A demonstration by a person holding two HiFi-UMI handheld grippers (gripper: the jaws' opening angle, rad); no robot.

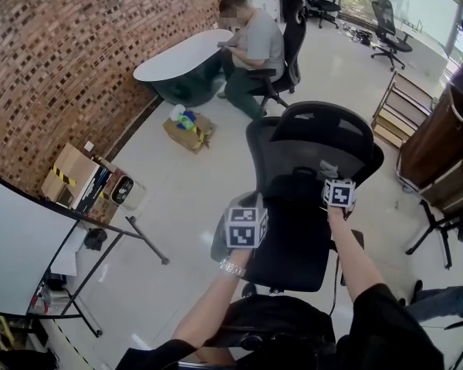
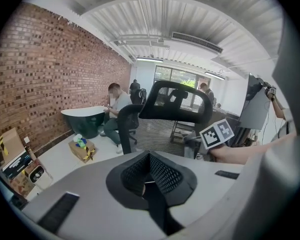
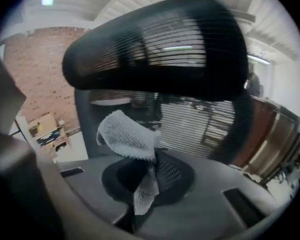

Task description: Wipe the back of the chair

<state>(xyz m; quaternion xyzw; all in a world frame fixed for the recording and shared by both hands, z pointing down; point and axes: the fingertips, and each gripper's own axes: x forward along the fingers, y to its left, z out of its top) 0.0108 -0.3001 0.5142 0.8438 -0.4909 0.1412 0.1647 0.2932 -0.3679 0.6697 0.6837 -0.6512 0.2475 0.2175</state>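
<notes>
The right claw (image 3: 142, 181) is clamped on a white cloth (image 3: 126, 133) close to the black chair (image 1: 324, 133) back. The left claw (image 2: 149, 176) is closed and empty.

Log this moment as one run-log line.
right gripper: shut on cloth | cloth: held up close to chair back, contact unclear | left gripper: shut, empty, apart from chair

The pale floor (image 1: 181, 199) carries the black chair (image 1: 324, 141) and a cardboard box (image 1: 187, 132).
</notes>
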